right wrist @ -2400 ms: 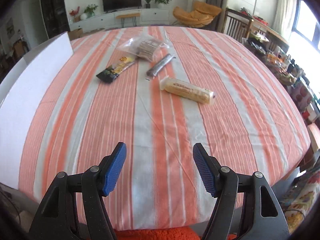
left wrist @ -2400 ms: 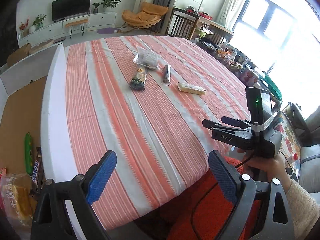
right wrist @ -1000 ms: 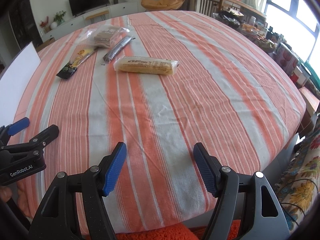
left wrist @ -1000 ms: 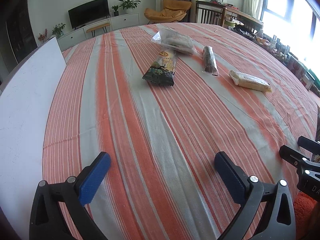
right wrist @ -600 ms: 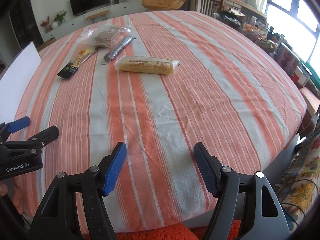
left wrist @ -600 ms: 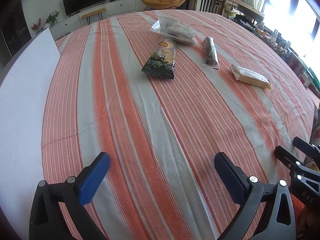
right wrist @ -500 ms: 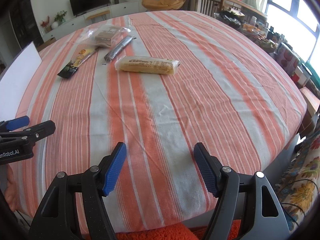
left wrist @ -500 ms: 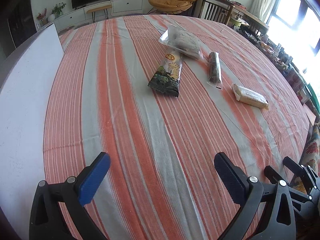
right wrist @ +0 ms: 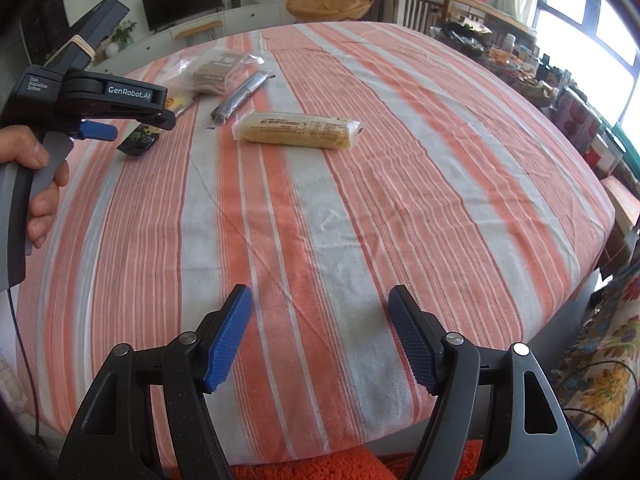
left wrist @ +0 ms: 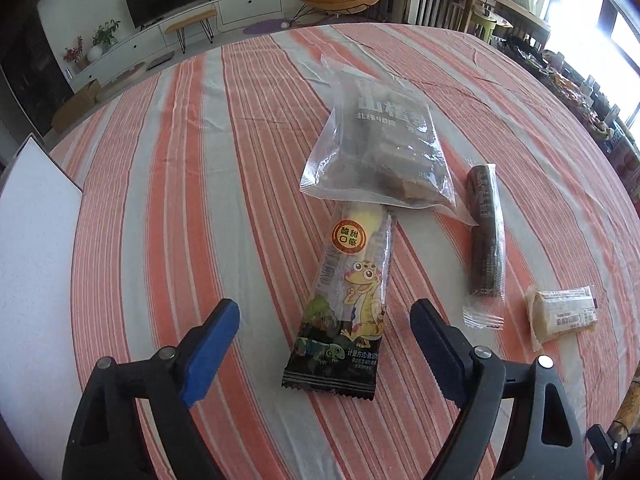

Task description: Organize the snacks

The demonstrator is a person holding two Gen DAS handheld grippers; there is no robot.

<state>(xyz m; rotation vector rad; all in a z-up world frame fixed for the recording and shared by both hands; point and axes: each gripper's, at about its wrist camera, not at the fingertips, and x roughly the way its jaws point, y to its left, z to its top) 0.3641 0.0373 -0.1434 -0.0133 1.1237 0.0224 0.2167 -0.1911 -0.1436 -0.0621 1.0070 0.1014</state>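
Several snacks lie on the striped tablecloth (left wrist: 192, 208). A long gecko-print packet (left wrist: 344, 308) lies between the open fingers of my left gripper (left wrist: 324, 344), its near end level with the fingertips. Its far end is tucked under a clear bag of brown pieces (left wrist: 384, 148). A dark stick packet (left wrist: 486, 236) and a yellow cake bar (left wrist: 562, 316) lie to the right. In the right wrist view my right gripper (right wrist: 320, 336) is open and empty over the near table edge; the cake bar (right wrist: 298, 132) lies ahead, and the left gripper (right wrist: 132, 120) hovers over the gecko packet (right wrist: 138, 142).
A white board (left wrist: 32, 240) stands along the table's left edge. Cluttered shelves and bright windows (right wrist: 568, 92) sit beyond the right edge. A chair, TV and cabinet (left wrist: 200, 4) stand far behind the table.
My left gripper has moved forward across the table and now straddles the gecko-print packet. My right gripper has stayed near the front edge, open.
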